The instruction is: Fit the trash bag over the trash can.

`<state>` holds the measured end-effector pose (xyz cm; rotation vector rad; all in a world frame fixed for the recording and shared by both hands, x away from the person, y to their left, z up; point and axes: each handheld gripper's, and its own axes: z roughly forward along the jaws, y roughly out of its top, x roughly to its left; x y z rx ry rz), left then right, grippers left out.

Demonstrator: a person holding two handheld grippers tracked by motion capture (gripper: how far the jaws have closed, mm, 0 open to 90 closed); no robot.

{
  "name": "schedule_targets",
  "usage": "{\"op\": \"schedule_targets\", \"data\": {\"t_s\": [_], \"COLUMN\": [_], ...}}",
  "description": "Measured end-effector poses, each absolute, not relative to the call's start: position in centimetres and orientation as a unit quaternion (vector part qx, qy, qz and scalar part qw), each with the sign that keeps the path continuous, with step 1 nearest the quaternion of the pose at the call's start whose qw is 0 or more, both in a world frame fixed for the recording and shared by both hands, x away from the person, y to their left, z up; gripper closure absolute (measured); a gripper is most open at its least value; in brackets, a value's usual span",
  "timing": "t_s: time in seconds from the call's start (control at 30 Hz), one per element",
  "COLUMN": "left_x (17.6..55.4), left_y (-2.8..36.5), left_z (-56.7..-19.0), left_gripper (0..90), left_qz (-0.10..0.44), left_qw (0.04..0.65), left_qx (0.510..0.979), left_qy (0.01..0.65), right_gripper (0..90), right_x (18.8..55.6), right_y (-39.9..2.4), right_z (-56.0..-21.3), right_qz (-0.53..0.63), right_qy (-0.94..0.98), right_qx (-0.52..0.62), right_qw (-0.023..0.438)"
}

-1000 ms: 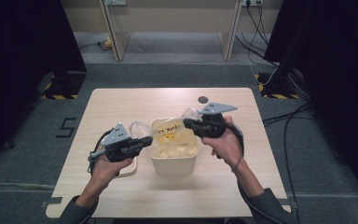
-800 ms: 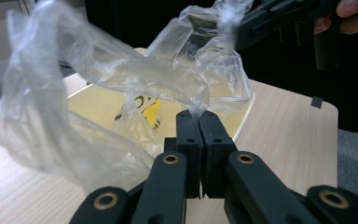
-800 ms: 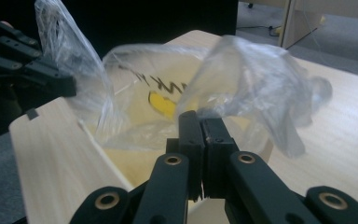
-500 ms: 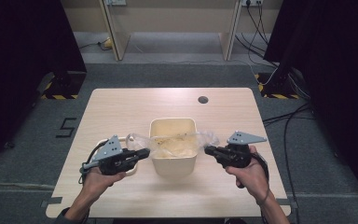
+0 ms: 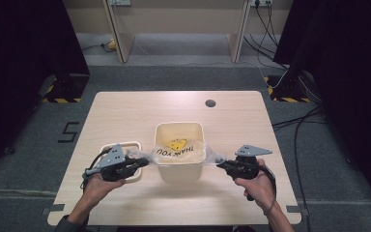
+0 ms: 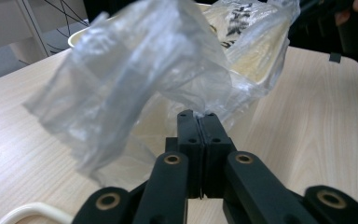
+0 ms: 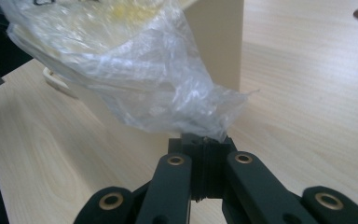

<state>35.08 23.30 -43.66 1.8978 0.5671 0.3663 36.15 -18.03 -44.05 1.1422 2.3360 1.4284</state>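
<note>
Three cameras: one fixed overhead, one riding on each handheld gripper.

The high view looks forward and down from above the person's side, taking in the whole table [image 5: 125, 111] from some distance. The left gripper view sits close behind its black jaws, facing the bin [image 6: 81, 35] and clear plastic bag [image 6: 135, 79]. The right gripper view, equally close, faces the same bag and bin from the opposite side.

- high view is evenly lit from overhead, table [image 5: 125, 111] bright, room sides nearly black
- plastic bag [image 6: 135, 79] shows soft glare, slightly blurry up close
- fingers [image 7: 186, 186] sharp-ish, dark, soft shadows
</note>
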Motion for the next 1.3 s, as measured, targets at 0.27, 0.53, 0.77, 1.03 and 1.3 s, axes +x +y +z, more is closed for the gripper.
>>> {"op": "schedule_targets", "data": {"t_s": [0.27,0.53,0.77,1.03,1.3], "left_x": [33.0,31.1,30.5,31.4,34.4], "left_y": [23.6,24.9,26.3,27.0,23.7], "left_z": [-42.6,-39.9,-37.3,-35.0,-36.7], "left_gripper": [44.9,27.6,26.2,25.5,27.7], "left_qz": [0.153,0.167,0.171,0.192,0.149], "left_qw": [0.534,0.558,0.586,0.595,0.511], "left_qx": [0.797,0.772,0.738,0.705,0.780], "left_qy": [0.238,0.256,0.289,0.334,0.329], "right_gripper": [58.5,39.4,32.0,33.4,39.9], "right_x": [35.0,32.9,32.7,34.2,36.1], "right_y": [-18.5,-20.3,-21.1,-19.2,-16.2], "right_z": [-42.8,-39.4,-36.9,-36.4,-37.0], "right_qz": [0.485,0.509,0.538,0.523,0.508], "right_qy": [0.787,0.769,0.744,0.760,0.787], "right_qx": [0.374,0.375,0.381,0.367,0.333], "right_qw": [0.070,0.094,0.108,0.119,0.106]}}
